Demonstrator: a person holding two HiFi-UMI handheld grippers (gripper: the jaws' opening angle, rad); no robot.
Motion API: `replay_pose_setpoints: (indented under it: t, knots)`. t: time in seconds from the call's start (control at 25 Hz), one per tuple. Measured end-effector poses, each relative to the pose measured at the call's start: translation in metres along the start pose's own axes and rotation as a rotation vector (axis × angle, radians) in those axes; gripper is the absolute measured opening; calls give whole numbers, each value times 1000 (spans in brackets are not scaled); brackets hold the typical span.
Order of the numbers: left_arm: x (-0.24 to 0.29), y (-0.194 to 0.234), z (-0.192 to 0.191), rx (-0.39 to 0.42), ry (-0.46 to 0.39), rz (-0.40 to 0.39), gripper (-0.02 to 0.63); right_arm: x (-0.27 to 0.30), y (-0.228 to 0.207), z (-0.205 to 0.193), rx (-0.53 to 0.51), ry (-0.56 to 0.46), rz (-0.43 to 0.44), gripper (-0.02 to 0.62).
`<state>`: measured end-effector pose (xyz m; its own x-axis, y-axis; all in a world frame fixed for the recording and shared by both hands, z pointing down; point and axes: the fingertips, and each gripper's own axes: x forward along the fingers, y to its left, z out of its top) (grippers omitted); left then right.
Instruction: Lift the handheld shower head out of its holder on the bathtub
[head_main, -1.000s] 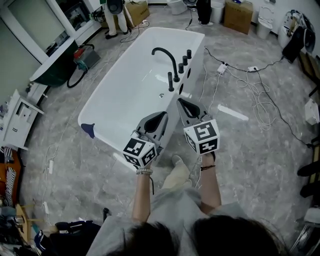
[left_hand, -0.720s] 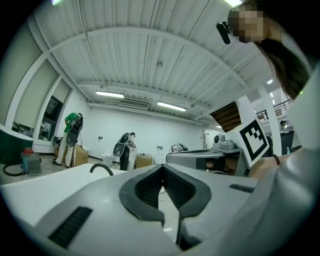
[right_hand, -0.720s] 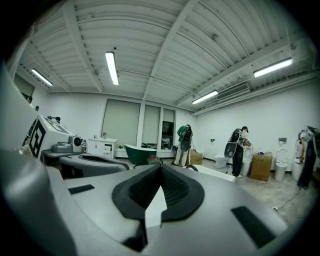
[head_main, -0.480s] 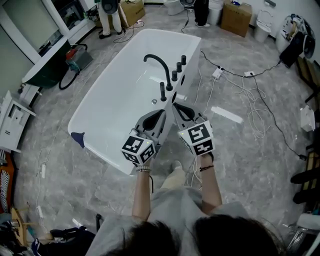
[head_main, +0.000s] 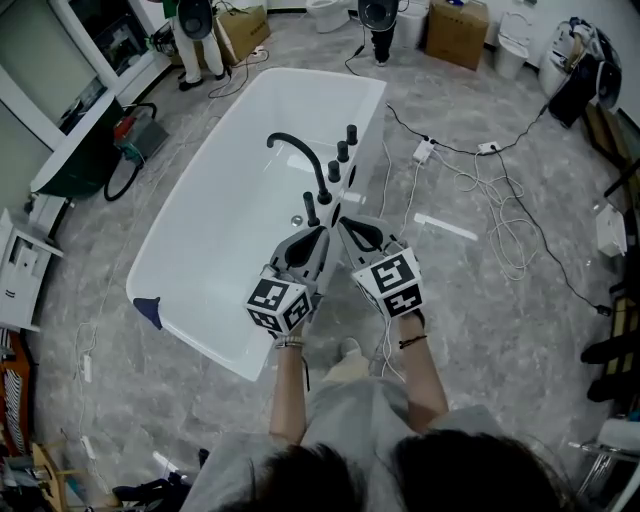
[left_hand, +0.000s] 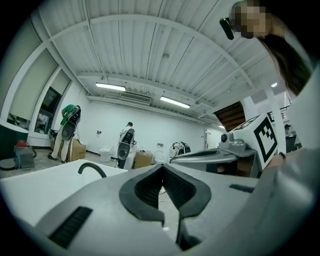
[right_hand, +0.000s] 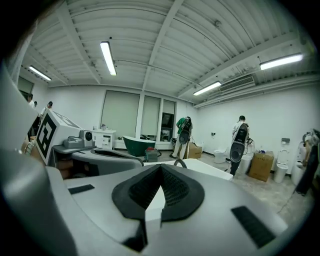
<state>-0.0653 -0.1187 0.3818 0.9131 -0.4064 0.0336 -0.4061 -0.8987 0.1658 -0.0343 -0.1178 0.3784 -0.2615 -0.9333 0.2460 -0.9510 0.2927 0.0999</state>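
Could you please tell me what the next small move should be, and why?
Probably open the right gripper: its jaws are shut and empty, just short of the shower head standing in its holder on the bathtub rim, so it cannot grasp yet.

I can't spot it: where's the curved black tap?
In the head view, the curved black tap arches over the white bathtub from its right rim, beside a row of black knobs.
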Motion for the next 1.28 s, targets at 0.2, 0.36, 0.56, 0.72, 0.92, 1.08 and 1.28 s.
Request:
replay_pose_setpoints:
  t: [0.2,0.36,0.56,0.72,0.92,1.08,1.28]
  knots:
    - [15,14,-6,-26,2,-1,5,16,-17,-10,27,14,-11,0]
    - [15,24,-10,-28,7,17,5,29,-21,-12,34,19,-4,0]
    - [10,38,-11,-31,3,59,5,41,-22,-7,22,14,26,0]
    - [8,48,-17,-47,10,101,5,56,-23,-6,35,10,65,0]
    - [13,64,-23,-74,6,180,5,78,-26,-10,29,22,150,0]
    - [29,71,-31,-103,0,253,5,88,-38,-17,3,40,231,0]
    - [58,74,-35,-124,-19,349,5,101,-67,-28,-19,63,329,0]
